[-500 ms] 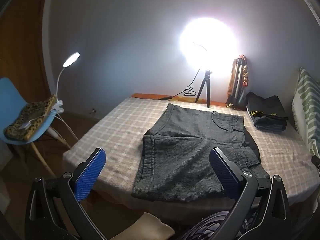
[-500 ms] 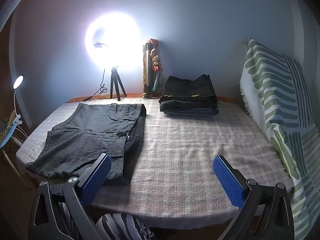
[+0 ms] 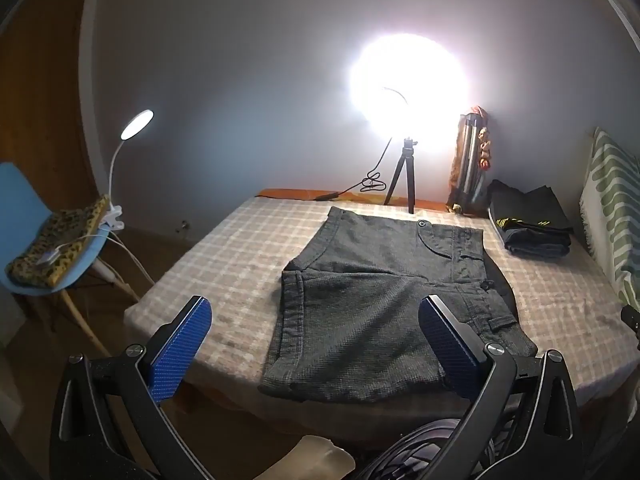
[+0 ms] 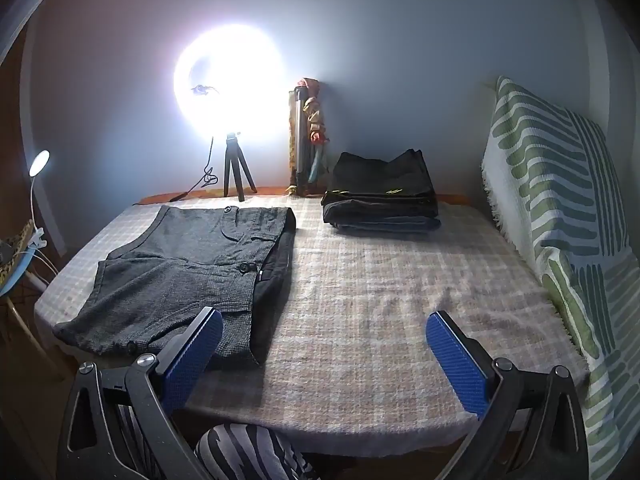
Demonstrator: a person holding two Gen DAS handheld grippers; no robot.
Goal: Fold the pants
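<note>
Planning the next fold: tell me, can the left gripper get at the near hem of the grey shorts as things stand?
Probably yes. The left gripper is open and faces the grey shorts head-on; nothing lies on them or between its fingers and the near hem at the bed edge.

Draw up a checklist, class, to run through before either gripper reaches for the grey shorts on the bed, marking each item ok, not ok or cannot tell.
1. Left gripper open and empty: ok, jaws wide apart with nothing between them.
2. Right gripper open and empty: ok.
3. Grey shorts lying flat on the checked bedcover: ok, already folded in half, one leg over the other.
4. Nothing resting on the shorts: ok.
5. Stack of folded clothes apart from the shorts: ok, bare cover lies between them.
6. Near hem fully supported by the bed: cannot tell, it lies at the edge.
</note>
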